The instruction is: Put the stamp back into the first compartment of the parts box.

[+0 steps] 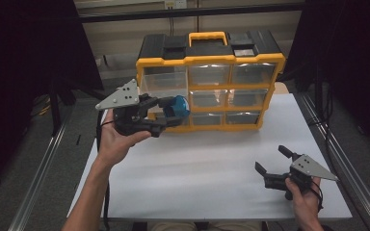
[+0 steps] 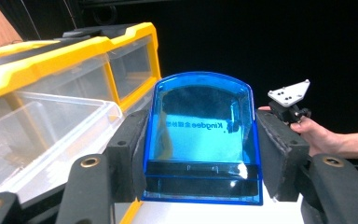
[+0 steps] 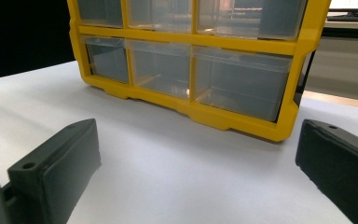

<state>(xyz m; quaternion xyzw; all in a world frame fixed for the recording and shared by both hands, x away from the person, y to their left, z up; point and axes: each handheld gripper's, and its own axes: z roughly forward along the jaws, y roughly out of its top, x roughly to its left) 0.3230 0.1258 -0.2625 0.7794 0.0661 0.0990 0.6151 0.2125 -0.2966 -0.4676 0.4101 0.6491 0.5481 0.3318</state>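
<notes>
Print "Kingdee" on blue box [image 2: 200, 140] clamped in left gripper [image 2: 200, 154] reads in left gripper view; right gripper [image 1: 270, 165] wide.

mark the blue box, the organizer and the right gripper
blue box [image 2: 200, 121]: left gripper view, middle of its clear blue face.
organizer [image 1: 211, 59]: high view, yellow top edge of its frame.
right gripper [image 1: 271, 159]: high view, gap midway between its open jaws.
</notes>
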